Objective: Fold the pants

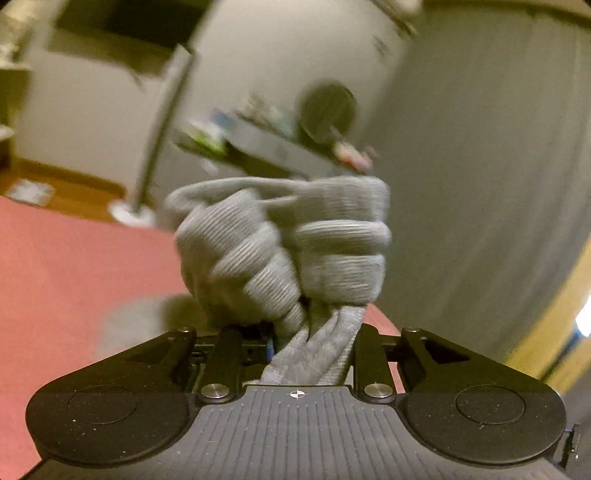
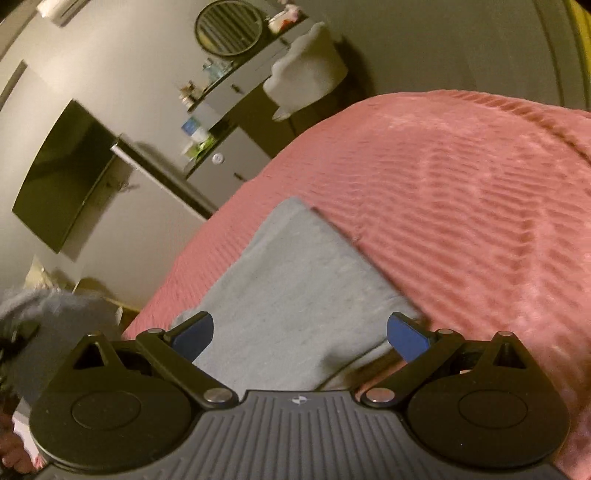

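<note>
The grey pants [image 1: 280, 251] fill the middle of the left wrist view, bunched at their ribbed waistband. My left gripper [image 1: 308, 332] is shut on the pants and holds them up above the pink bedspread [image 1: 74, 280]. In the right wrist view a flat grey part of the pants [image 2: 295, 280] lies on the pink bedspread [image 2: 461, 184]. My right gripper [image 2: 300, 338] is open just above that cloth, its blue pads [image 2: 194, 336] spread wide and holding nothing.
Beyond the bed's far edge stand a grey dresser [image 2: 229, 110] with a round mirror [image 2: 229, 27], small items and a white chair [image 2: 306, 70]. A dark TV [image 2: 66, 173] hangs on the wall. A white lamp pole [image 1: 162, 122] stands on the wooden floor.
</note>
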Demonstrator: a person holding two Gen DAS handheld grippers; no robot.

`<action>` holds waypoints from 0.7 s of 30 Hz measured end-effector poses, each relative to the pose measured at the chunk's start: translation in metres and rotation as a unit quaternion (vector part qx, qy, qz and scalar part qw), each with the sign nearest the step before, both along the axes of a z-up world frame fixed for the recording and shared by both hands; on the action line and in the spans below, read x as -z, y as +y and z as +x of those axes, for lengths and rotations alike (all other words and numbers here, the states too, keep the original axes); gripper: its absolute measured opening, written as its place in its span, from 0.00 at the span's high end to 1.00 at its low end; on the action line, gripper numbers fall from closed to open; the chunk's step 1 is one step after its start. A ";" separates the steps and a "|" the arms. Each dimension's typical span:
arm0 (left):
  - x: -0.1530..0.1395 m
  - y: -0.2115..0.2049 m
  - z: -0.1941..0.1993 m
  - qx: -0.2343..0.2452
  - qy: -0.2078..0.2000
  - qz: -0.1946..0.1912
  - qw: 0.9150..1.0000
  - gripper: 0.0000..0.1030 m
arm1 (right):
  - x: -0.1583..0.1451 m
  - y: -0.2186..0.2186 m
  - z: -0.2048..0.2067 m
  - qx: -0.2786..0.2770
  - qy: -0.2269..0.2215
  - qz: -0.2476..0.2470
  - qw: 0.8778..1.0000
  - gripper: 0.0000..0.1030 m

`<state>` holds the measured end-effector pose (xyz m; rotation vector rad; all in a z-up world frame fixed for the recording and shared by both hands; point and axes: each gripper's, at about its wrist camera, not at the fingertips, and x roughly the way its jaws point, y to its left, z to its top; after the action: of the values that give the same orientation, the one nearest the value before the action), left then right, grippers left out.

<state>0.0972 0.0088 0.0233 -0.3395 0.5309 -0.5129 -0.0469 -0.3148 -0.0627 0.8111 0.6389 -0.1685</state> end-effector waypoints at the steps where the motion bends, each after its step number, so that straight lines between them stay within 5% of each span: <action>1: 0.016 -0.029 0.006 0.017 0.012 0.009 1.000 0.66 | 0.002 -0.004 -0.002 0.003 0.001 0.003 1.000 0.03; 4: 0.081 -0.105 0.019 0.068 0.086 0.082 0.991 0.41 | 0.013 -0.016 -0.008 0.006 0.011 0.002 1.000 0.03; 6: 0.118 -0.139 0.025 0.113 0.165 0.162 0.966 0.41 | 0.019 -0.023 -0.010 0.008 0.022 0.001 1.000 0.03; 7: 0.126 -0.143 0.020 0.116 0.164 0.174 0.964 0.43 | 0.021 -0.027 -0.012 0.008 0.024 0.002 1.000 0.03; 9: 0.118 -0.127 0.009 0.118 0.135 0.148 0.973 0.37 | 0.025 -0.036 -0.018 0.004 0.012 -0.002 1.000 0.03; 11: 0.103 -0.102 0.004 0.128 0.139 0.103 0.976 0.20 | 0.025 -0.038 -0.017 -0.004 -0.008 -0.010 1.000 0.03; 15: 0.071 -0.033 -0.007 0.084 0.128 0.029 0.988 0.08 | 0.022 -0.030 -0.004 -0.026 -0.071 0.020 0.997 0.03; 18: 0.068 0.008 -0.023 0.041 0.127 0.032 0.991 0.07 | 0.027 -0.021 0.017 -0.061 -0.116 0.092 0.987 0.03; 21: 0.079 0.037 -0.031 0.003 0.128 0.075 0.989 0.07 | 0.037 -0.010 0.039 -0.080 -0.105 0.101 0.986 0.03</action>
<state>0.0657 0.0460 -0.0553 -0.2608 0.8154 -0.4339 -0.0075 -0.3248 -0.1000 0.9539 0.5242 0.1279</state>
